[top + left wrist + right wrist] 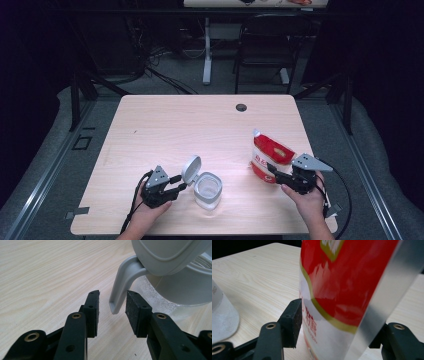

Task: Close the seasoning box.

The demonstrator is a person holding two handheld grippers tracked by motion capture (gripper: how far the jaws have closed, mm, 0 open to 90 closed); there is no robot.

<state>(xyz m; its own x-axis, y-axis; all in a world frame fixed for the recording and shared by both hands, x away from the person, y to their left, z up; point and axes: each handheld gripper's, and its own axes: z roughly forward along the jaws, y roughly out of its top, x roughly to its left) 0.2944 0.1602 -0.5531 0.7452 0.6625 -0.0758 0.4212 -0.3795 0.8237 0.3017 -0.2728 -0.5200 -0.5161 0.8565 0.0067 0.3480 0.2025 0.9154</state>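
Note:
A clear round container [207, 190] stands near the table's front edge with its white flip lid [191, 169] raised on the left side. My left gripper [180, 182] sits just left of it. In the left gripper view its jaws [112, 296] stand apart with the lid's curved tab [120, 285] between the pads, a gap on each side. A red-and-white pouch [270, 152] stands at the right. My right gripper [275, 172] reaches its lower part; the wide-spread jaws [337, 322] straddle the pouch [342, 282], one pad close against its side, the other hidden behind it. The pouch looks unsqueezed.
The wooden table [175, 125] has a small cable hole [241, 107] near its far edge. Beyond the table stand a dark chair [265, 45] and a white desk leg [207, 50], with cables on the floor.

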